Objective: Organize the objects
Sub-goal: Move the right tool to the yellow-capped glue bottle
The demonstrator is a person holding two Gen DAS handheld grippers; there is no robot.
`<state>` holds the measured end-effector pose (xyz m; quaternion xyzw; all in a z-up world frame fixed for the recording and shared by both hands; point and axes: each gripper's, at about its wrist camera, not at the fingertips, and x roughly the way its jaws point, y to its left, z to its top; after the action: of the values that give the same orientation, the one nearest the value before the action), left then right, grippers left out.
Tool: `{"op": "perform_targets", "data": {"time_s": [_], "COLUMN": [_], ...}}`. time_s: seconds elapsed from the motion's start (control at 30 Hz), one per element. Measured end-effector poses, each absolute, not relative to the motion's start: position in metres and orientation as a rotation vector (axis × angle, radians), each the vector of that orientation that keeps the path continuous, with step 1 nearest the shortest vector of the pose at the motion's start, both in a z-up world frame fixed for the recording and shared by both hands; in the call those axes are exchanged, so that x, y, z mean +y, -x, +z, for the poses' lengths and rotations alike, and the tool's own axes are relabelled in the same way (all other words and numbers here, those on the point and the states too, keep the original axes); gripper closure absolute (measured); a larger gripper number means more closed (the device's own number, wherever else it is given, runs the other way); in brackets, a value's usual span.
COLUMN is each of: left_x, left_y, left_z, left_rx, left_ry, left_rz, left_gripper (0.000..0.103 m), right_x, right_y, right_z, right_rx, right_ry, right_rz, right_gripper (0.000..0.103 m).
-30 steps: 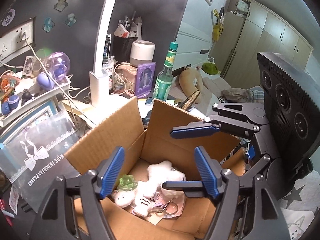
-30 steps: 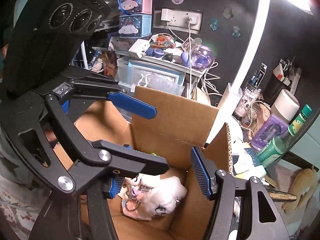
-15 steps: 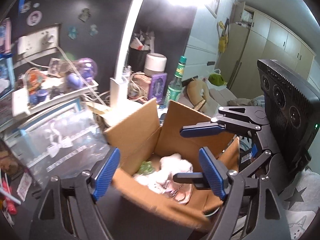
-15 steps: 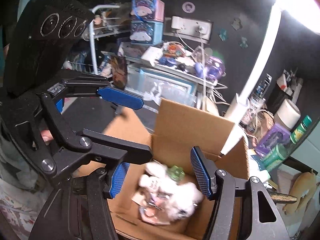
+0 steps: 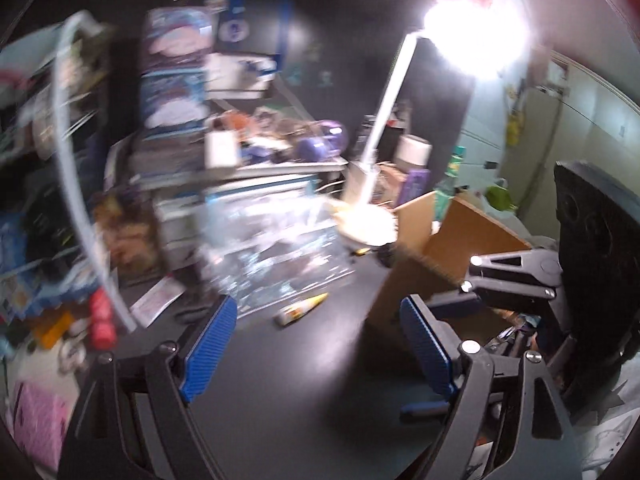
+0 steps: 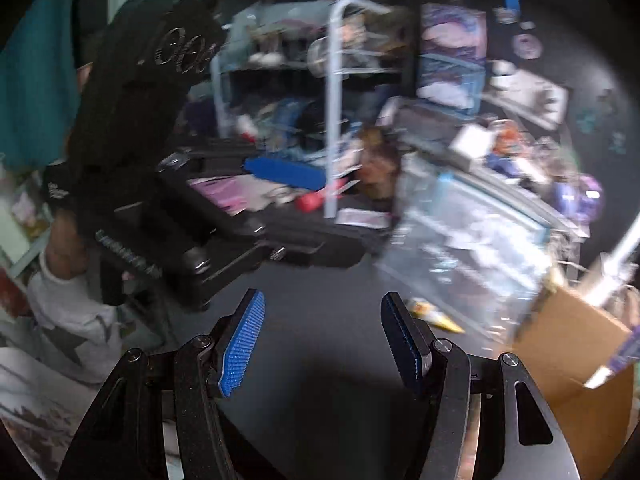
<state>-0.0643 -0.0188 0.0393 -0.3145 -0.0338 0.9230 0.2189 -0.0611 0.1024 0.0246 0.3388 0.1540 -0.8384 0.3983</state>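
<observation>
Left wrist view looks down across the black desk [image 5: 304, 380], cardboard box [image 5: 452, 240] at its right; right wrist view faces the same desktop, sharing the small yellow tube [image 6: 434, 316]; both blurred.

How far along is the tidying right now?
Nothing is in hand: the left gripper, whose jaws have just been opening, and the right gripper are both empty over the dark desk. The cardboard box sits at the right. A small yellow tube is left lying out.
</observation>
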Motion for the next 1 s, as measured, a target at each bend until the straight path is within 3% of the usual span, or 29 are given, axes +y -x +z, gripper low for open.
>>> {"op": "perform_targets", "data": {"time_s": [0.4, 1.0], "left_x": [-0.076, -0.081], "left_y": [0.061, 0.099], "left_z": [-0.019, -0.051], "left_rx": [-0.261, -0.331], "left_ry": [0.963, 0.978], "left_rz": [2.537, 2.418], "left_gripper": [0.021, 0.021], "right_x": [0.076, 0.095], "right_y": [0.127, 0.204], "right_z": [-0.073, -0.124], "right_rx": [0.397, 0.433], "right_ry": [-1.022, -1.188], "right_rz": [-2.425, -2.645], "right_gripper": [0.045, 0.045]}}
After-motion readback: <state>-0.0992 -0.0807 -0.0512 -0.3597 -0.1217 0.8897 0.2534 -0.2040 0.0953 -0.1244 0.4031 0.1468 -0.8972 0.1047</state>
